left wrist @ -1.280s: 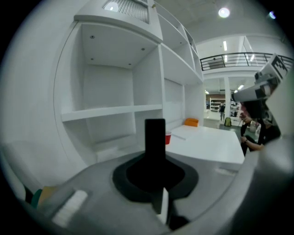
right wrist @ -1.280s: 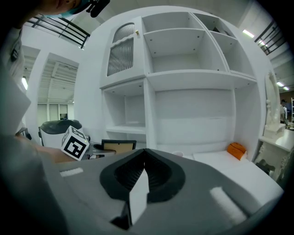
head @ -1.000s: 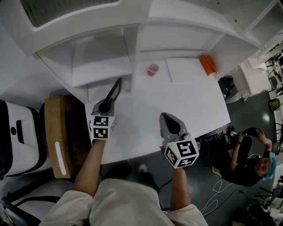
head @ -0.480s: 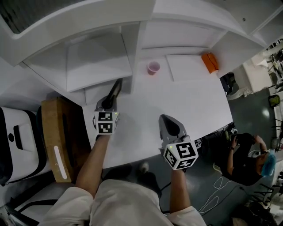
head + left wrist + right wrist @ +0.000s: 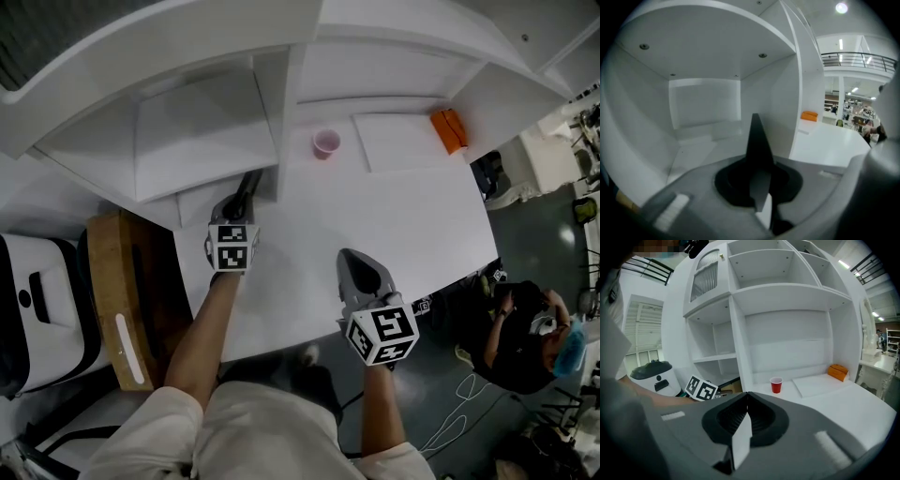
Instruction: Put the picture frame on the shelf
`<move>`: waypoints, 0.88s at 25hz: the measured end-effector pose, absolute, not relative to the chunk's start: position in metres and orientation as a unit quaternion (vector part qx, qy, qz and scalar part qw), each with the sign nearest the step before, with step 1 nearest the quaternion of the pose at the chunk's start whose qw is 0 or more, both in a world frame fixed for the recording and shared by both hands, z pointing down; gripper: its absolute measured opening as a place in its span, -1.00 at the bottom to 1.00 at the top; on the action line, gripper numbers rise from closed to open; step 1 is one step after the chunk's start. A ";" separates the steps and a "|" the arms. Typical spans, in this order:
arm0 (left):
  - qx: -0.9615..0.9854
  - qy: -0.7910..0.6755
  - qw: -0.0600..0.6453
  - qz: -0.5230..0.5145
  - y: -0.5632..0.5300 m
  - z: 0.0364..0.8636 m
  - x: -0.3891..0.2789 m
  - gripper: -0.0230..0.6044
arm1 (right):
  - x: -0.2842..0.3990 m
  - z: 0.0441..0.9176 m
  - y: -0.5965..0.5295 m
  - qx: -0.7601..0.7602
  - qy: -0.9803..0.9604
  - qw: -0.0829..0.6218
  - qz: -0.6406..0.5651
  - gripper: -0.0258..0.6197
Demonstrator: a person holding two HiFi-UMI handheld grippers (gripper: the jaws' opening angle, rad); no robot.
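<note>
The picture frame (image 5: 248, 185) is a thin dark panel seen edge-on, and my left gripper (image 5: 233, 208) is shut on its near end. Its far end reaches into the lowest left compartment of the white shelf unit (image 5: 202, 141), beside the upright divider. In the left gripper view the frame (image 5: 757, 143) stands up as a dark wedge between the jaws, with the compartment floor (image 5: 701, 152) just beyond. My right gripper (image 5: 352, 257) hangs over the desk's front part, shut with nothing in it (image 5: 746, 395).
A red cup (image 5: 325, 143) stands on the white desk (image 5: 412, 216) by the divider. A flat white board (image 5: 398, 142) and an orange block (image 5: 448, 129) lie further right. A brown box (image 5: 117, 291) and a white appliance (image 5: 28, 300) sit left. A person (image 5: 525, 328) sits at right.
My left gripper has carried the frame forward, so its far end now goes under the lower shelf board. The right gripper has hardly moved.
</note>
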State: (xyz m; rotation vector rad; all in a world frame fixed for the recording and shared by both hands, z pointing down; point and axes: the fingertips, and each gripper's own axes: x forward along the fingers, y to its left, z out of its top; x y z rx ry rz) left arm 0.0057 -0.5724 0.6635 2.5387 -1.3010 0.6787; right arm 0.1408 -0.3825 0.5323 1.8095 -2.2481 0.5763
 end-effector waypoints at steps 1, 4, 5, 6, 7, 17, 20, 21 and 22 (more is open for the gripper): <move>0.860 -0.441 0.108 0.231 -0.574 0.666 0.007 -0.89 | 0.142 0.533 -0.383 0.613 -0.759 0.099 0.196 -0.90; 0.861 -0.441 0.111 0.229 -0.579 0.669 0.011 -0.89 | 0.144 0.536 -0.385 0.613 -0.758 0.099 0.199 -0.90; 0.861 -0.441 0.111 0.227 -0.581 0.668 0.013 -0.89 | 0.144 0.537 -0.385 0.613 -0.758 0.100 0.200 -0.90; 0.862 -0.441 0.110 0.225 -0.583 0.667 0.015 -0.89 | 0.145 0.538 -0.386 0.613 -0.758 0.099 0.200 -0.90; 0.862 -0.441 0.110 0.223 -0.584 0.665 0.018 -0.89 | 0.145 0.539 -0.387 0.614 -0.757 0.099 0.201 -0.90; 0.855 -0.457 0.129 0.209 -0.599 0.667 0.027 -0.87 | 0.153 0.546 -0.389 0.624 -0.746 0.102 0.209 -0.90; 0.854 -0.460 0.133 0.201 -0.603 0.665 0.031 -0.87 | 0.155 0.546 -0.388 0.626 -0.744 0.102 0.209 -0.90; 0.854 -0.460 0.134 0.201 -0.605 0.665 0.032 -0.85 | 0.155 0.546 -0.388 0.627 -0.744 0.102 0.209 -0.90; 0.854 -0.460 0.136 0.201 -0.607 0.665 0.034 -0.84 | 0.156 0.547 -0.387 0.627 -0.743 0.102 0.209 -0.90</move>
